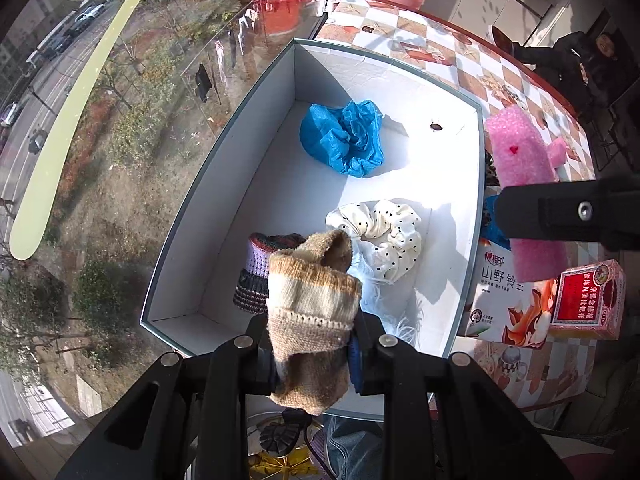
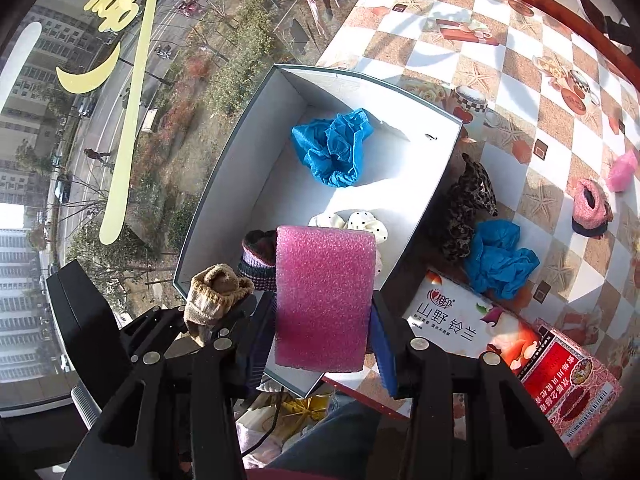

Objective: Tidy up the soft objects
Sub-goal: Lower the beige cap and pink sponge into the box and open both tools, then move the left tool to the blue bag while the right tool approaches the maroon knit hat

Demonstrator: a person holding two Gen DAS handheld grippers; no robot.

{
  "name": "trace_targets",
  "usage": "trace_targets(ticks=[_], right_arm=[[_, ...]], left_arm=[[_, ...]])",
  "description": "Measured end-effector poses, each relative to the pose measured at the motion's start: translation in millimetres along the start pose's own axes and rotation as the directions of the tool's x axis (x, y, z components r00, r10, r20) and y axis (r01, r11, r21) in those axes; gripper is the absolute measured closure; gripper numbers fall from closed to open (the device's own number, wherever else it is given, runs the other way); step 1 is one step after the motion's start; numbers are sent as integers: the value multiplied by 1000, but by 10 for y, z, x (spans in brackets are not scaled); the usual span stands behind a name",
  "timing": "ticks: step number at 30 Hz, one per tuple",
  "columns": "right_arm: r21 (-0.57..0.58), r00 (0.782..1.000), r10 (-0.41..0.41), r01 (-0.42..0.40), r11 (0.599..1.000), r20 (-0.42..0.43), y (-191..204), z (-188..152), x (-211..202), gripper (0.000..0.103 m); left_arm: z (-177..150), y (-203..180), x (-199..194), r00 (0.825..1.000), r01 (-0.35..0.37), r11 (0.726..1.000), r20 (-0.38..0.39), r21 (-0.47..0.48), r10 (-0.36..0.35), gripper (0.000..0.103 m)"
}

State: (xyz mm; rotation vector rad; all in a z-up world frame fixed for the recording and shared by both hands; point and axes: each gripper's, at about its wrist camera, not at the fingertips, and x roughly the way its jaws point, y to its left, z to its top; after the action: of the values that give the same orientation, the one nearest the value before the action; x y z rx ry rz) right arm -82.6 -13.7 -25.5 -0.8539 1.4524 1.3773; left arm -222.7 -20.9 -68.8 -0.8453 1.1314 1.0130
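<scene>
Left tool (image 1: 314, 354) clamped on a beige knit sock (image 1: 312, 312), held over the near end of the open white box (image 1: 192, 208). Right tool (image 2: 322, 338) clamped on a pink foam block (image 2: 324, 296), also held above the box's near end, just right of the sock (image 2: 214, 296).

Inside the box: crumpled blue shoe cover (image 1: 342, 138) toward the far end, white polka-dot scrunchie (image 1: 384, 236) mid-box by the right wall, dark striped knit piece (image 1: 260, 272) near the left wall at the near end, partly hidden behind the sock.

Box sits at the left edge of the checkered surface (image 2: 520, 92), against the window (image 2: 120, 120). On the surface right of the box: leopard-print scrunchie (image 2: 468, 208) touching a second blue shoe cover (image 2: 500, 256). Farther right, a pink knit item with dark rim (image 2: 590, 208) and a small pink foam piece (image 2: 622, 170), apart from the box. Near edge of surface: a white printed carton (image 2: 468, 328) with a red-pink carton (image 2: 572, 392) just beside it.
</scene>
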Motion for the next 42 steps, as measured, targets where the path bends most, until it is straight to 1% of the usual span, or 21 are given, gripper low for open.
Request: trace_targets(ticks=[6, 8, 10, 11, 12, 13, 14, 16, 18, 20, 21, 22, 24, 25, 26, 30, 33, 35, 37, 39, 42], right_arm=[[-37, 1000, -21, 20, 999, -13, 75, 91, 41, 58], [-45, 1000, -21, 20, 999, -17, 96, 117, 61, 58], [-56, 999, -26, 25, 998, -20, 119, 144, 78, 56], [-59, 999, -28, 27, 998, -23, 128, 157, 87, 54], [-60, 999, -30, 29, 998, -24, 132, 168, 92, 51], [-56, 999, -40, 39, 998, -19, 132, 177, 86, 34], [-54, 999, -51, 50, 997, -8, 125, 182, 69, 25], [-53, 999, -44, 44, 998, 8, 110, 188, 28, 18], [-48, 999, -40, 40, 998, 7, 97, 192, 9, 18], [-38, 999, -34, 34, 999, 5, 79, 186, -7, 18], [-29, 1000, -27, 27, 999, 5, 61, 181, -19, 18], [-17, 1000, -20, 20, 1000, 6, 38, 174, -35, 18], [2, 1000, -12, 12, 1000, 7, -11, 156, -64, 16], [11, 1000, -11, 11, 1000, 6, -41, 147, -80, 1], [21, 1000, -3, 3, 1000, 12, -71, 135, -104, 0], [79, 999, 35, -37, 996, 30, -248, 76, -271, 0], [135, 997, 60, -66, 989, 50, -456, 4, -442, 0], [189, 996, 67, -77, 979, 61, -648, -75, -568, 0], [261, 993, 89, -106, 960, 73, -902, -179, -718, 0], [322, 989, 115, -140, 936, 94, -1151, -288, -856, 0], [406, 982, 136, -180, 896, 135, -1542, -456, -1076, 0]], left_arm=[[-20, 49, 42, 1000, 1, 1000, -9, -24, -1, 73], [-25, 66, 37, 1000, -2, 1000, -6, -30, 2, 68], [-21, 64, 32, 1000, -4, 1000, -2, -27, 3, 55], [-16, 59, 26, 1000, -8, 1000, 2, -24, 8, 51], [-13, 53, 17, 1000, -14, 1000, 8, -20, 14, 41], [-9, 69, 8, 1000, -17, 999, 12, -34, 18, 29], [-3, 84, 1, 1000, -26, 999, 13, -44, 26, 22], [3, 92, -9, 999, -46, 998, 22, -49, 47, 20], [6, 99, -24, 999, -37, 998, 37, -52, 39, 20], [12, 111, -34, 999, -9, 998, 44, -64, 12, 18], [16, 111, -36, 999, 1, 997, 46, -72, 2, 11], [20, 115, -42, 999, 2, 997, 50, -79, 2, 1], [34, 122, -65, 997, 13, 996, 72, -88, -6, 0], [49, 118, -74, 997, 25, 996, 75, -88, -19, 0], [70, 109, -84, 997, 39, 995, 76, -87, -32, 0], [175, -5, -147, 996, 48, 998, 75, -51, -44, 0], [277, -195, -231, 994, 66, 998, 82, 7, -66, 0], [361, -385, -282, 993, 85, 994, 83, 64, -90, 0], [446, -614, -335, 990, 100, 987, 85, 127, -112, 0], [516, -865, -354, 987, 129, 973, 73, 190, -145, 0], [622, -1290, -265, 986, 153, 947, 17, 281, -165, 0]])
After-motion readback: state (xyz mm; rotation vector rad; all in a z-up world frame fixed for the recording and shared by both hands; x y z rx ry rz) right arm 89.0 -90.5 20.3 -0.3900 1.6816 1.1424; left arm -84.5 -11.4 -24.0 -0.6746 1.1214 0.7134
